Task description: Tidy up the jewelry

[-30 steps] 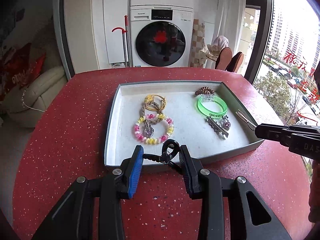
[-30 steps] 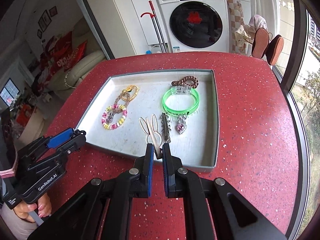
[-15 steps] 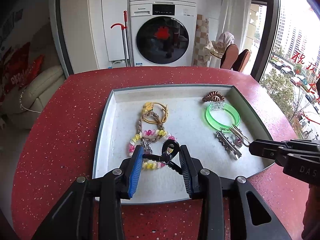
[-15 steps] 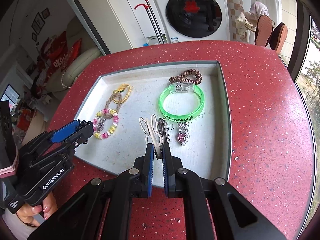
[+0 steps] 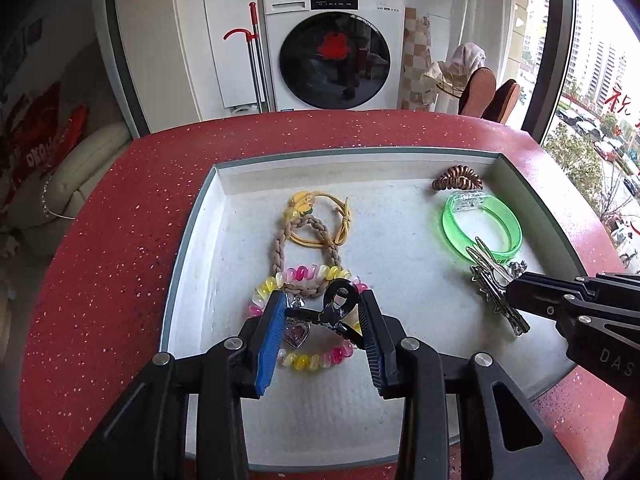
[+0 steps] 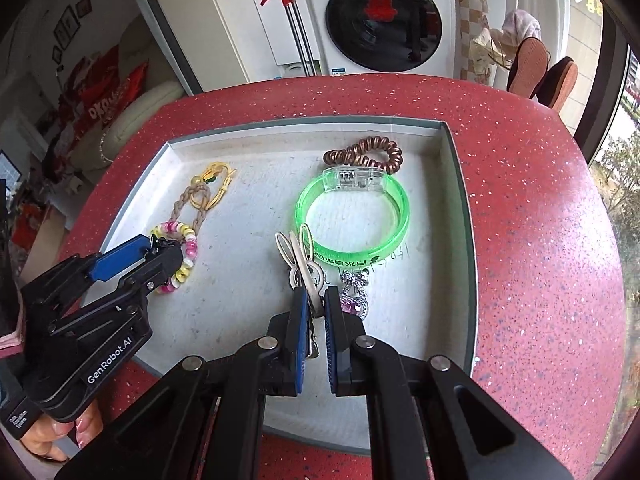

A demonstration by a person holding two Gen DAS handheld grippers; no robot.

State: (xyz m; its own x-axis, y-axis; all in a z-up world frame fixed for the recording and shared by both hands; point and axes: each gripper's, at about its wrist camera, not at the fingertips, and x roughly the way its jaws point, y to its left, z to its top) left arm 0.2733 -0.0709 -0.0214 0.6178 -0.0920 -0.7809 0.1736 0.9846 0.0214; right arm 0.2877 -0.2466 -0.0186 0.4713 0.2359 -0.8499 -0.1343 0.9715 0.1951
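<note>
Red speckled bench [image 5: 100,264] carries the grey tray [image 5: 188,248], and at lower centre of each wrist view we grip a clip: the left hand-held gripper [image 5: 320,320] clamps a black claw clip [image 5: 338,306] over the pink-and-yellow coil bracelet [image 5: 308,360], and the right hand-held gripper [image 6: 314,312] is closed on a pale rabbit-eared hair clip [image 6: 298,250] just beside the green bangle [image 6: 354,216]. We judge each clip should go down low and flat on bare tray floor, clear of the bracelet, before we loosen either grip. We read "Panasonic" on the washing machine [image 5: 332,40] at upper centre and "GenRobot.AI" on the left tool in the right wrist view.
</note>
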